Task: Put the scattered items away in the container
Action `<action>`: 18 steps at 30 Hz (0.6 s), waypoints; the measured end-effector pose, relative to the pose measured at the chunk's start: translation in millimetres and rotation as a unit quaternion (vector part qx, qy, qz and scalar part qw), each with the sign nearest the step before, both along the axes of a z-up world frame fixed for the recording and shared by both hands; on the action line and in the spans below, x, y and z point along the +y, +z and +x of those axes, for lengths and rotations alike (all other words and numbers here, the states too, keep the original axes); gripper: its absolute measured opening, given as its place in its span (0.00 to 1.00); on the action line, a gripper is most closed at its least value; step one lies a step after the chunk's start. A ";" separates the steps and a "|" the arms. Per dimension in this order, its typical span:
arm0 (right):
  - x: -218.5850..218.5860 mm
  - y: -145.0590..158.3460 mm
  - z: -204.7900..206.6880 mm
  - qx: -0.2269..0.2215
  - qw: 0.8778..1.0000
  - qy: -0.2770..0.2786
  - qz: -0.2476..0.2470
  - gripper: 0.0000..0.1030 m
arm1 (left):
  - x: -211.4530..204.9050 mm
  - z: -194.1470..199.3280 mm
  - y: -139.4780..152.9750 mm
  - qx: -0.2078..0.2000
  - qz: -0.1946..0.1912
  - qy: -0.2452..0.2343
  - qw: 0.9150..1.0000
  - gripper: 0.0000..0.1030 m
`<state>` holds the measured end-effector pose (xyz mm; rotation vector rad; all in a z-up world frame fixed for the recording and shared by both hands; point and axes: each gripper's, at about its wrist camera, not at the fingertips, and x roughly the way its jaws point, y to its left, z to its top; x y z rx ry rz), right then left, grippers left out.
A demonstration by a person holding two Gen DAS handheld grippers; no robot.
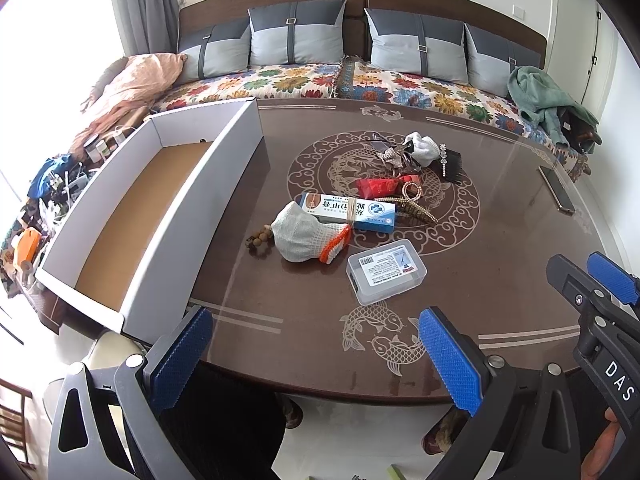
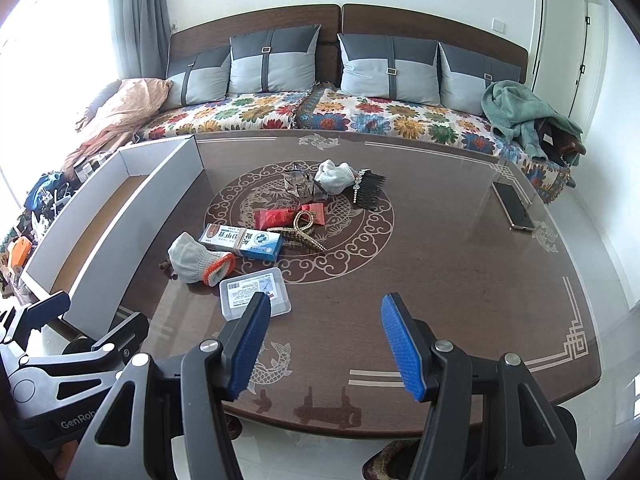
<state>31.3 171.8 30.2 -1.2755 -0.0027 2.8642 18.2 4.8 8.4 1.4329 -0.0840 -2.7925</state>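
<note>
An empty white cardboard box (image 1: 224, 184) with a brown floor sits at the table's left; it also shows in the right wrist view (image 2: 132, 216). Scattered mid-table: a clear plastic case (image 1: 386, 271) (image 2: 256, 291), a grey glove with an orange cuff (image 1: 308, 238) (image 2: 200, 258), a blue-white toothpaste box (image 1: 348, 212) (image 2: 242, 240), wooden beads (image 1: 258, 240), a red packet (image 1: 380, 186) (image 2: 280, 216), a gold hair clip (image 1: 416, 204) (image 2: 304, 234), a white glove (image 1: 424, 146) (image 2: 334, 176), a black comb (image 1: 452, 166) (image 2: 370, 190). My left gripper (image 1: 316, 364) and right gripper (image 2: 324, 346) are open and empty above the near table edge.
A phone (image 2: 512, 205) lies at the table's right side. A sofa with a floral cover (image 1: 320, 80) and cushions runs behind the table. Clutter (image 1: 52, 184) lies left of the box. The right gripper shows at the right in the left wrist view (image 1: 592, 284).
</note>
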 end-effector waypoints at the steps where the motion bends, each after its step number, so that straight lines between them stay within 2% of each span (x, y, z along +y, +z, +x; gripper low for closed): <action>1: 0.0 -0.4 0.0 0.000 1.000 0.000 0.000 0.57 | 0.2 0.0 -0.8 -0.001 0.000 0.000 1.000 1.00; 18: 1.6 -1.2 3.8 0.003 1.000 -0.006 0.012 0.57 | 4.6 2.6 -4.4 -0.007 -0.001 -0.006 1.000 1.00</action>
